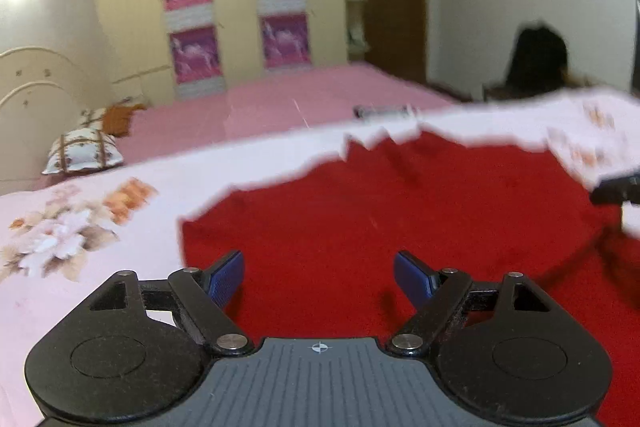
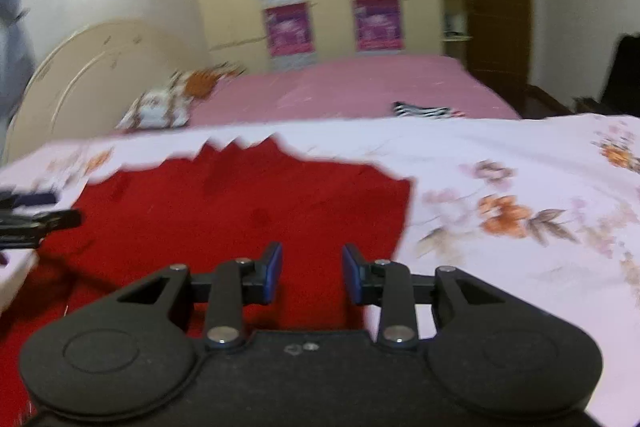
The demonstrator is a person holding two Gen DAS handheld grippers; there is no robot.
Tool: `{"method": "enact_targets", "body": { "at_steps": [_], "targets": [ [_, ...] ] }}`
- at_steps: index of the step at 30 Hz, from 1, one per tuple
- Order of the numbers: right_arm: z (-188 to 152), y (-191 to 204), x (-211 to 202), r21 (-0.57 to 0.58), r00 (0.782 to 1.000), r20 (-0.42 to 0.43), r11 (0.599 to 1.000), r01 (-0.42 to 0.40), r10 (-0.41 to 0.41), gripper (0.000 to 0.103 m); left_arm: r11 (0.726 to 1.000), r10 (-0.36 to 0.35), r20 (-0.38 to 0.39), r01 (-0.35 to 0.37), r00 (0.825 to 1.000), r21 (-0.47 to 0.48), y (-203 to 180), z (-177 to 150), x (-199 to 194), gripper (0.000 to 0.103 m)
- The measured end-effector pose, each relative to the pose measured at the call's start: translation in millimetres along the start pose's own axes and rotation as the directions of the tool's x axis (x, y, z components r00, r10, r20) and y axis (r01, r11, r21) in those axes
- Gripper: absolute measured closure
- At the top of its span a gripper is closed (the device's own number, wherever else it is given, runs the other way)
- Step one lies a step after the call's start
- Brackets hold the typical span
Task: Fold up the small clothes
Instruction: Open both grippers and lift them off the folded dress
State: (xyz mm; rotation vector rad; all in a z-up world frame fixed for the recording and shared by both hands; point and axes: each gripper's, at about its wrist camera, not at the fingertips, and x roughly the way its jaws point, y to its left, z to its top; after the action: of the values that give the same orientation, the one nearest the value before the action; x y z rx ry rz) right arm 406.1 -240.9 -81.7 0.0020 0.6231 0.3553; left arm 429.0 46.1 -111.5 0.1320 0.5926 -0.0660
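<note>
A red garment (image 1: 380, 211) lies spread flat on a pale floral sheet (image 1: 80, 227), its far edge jagged. My left gripper (image 1: 319, 277) hovers over the garment's near left part, wide open, blue pads (image 1: 228, 277) apart and nothing between them. In the right wrist view the same red garment (image 2: 240, 211) fills the left and middle. My right gripper (image 2: 312, 273) hangs over its near right part, open with a narrow gap and nothing between the pads. The left gripper's tip (image 2: 36, 219) shows at the left edge there; the right gripper's tip (image 1: 618, 191) shows at the right edge of the left view.
A pink bed (image 1: 300, 99) stretches behind, with a striped item (image 2: 424, 111) on it and patterned pillows (image 1: 84, 151) by the cream headboard (image 1: 32, 95). A wardrobe with purple posters (image 1: 236, 15) stands at the back. A dark shape (image 1: 538, 61) stands at the far right.
</note>
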Motion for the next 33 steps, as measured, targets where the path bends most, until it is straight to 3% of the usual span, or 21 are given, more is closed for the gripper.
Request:
{"method": "enact_targets", "body": {
  "at_steps": [2, 5, 6, 7, 10, 14, 17, 20, 26, 33],
  "targets": [
    [-7.3, 10.3, 10.3, -0.059, 0.999, -0.033, 0.998, 0.024, -0.026, 0.073, 1.0, 0.006, -0.061, -0.004, 0.998, 0.027, -4.1, -8.1, 7.1, 0.022],
    [-18.2, 15.1, 13.7, -0.143, 0.987, -0.038, 0.979, 0.148, -0.155, 0.075, 0.999, 0.03, -0.057, -0.031, 0.998, -0.019, 7.5, -16.2, -1.7, 0.021],
    [-18.5, 14.5, 13.1, -0.156, 0.971, -0.044, 0.961, 0.227, -0.236, 0.062, 0.998, 0.057, -0.063, -0.058, 0.996, -0.026, 12.1, -17.9, -4.2, 0.019],
    [-18.3, 10.3, 11.0, -0.14, 0.966, -0.047, 0.959, 0.246, -0.255, 0.059, 0.997, 0.067, -0.07, -0.069, 0.995, -0.031, 16.5, -20.0, -5.3, 0.012],
    [-12.0, -3.2, 3.8, -0.041, 0.976, -0.091, 0.98, 0.195, -0.198, 0.061, 0.992, 0.077, -0.101, -0.086, 0.992, -0.09, 34.4, -21.3, -16.6, 0.011],
    [-7.8, -8.4, -32.2, 0.065, 0.991, -0.039, 0.989, 0.133, -0.131, 0.06, 0.992, 0.055, -0.051, -0.06, 0.997, -0.11, 43.0, -25.3, -56.1, 0.011],
    [-16.5, -14.8, -59.8, 0.143, 0.998, -0.031, 0.987, 0.067, -0.063, 0.06, 0.993, 0.025, -0.085, -0.034, 0.996, -0.112, 41.8, -44.2, -85.3, 0.011],
    [-37.2, -18.4, -87.4, 0.211, 0.999, -0.046, 0.977, 0.014, -0.004, 0.061, 0.994, 0.056, -0.133, -0.067, 0.99, -0.081, 35.5, -68.1, -111.1, 0.011],
    [-92.1, -11.2, -144.4, 0.258, 0.992, -0.124, 0.966, -0.004, 0.037, 0.06, 0.991, -0.019, -0.209, -0.009, 0.978, -0.133, 29.7, -118.1, -173.0, 0.011],
    [-135.9, 0.3, -192.9, 0.304, 0.988, -0.155, 0.952, 0.042, 0.006, 0.059, 0.994, -0.016, -0.2, -0.007, 0.98, -0.11, 15.9, -139.2, -220.2, 0.011]
  ]
}}
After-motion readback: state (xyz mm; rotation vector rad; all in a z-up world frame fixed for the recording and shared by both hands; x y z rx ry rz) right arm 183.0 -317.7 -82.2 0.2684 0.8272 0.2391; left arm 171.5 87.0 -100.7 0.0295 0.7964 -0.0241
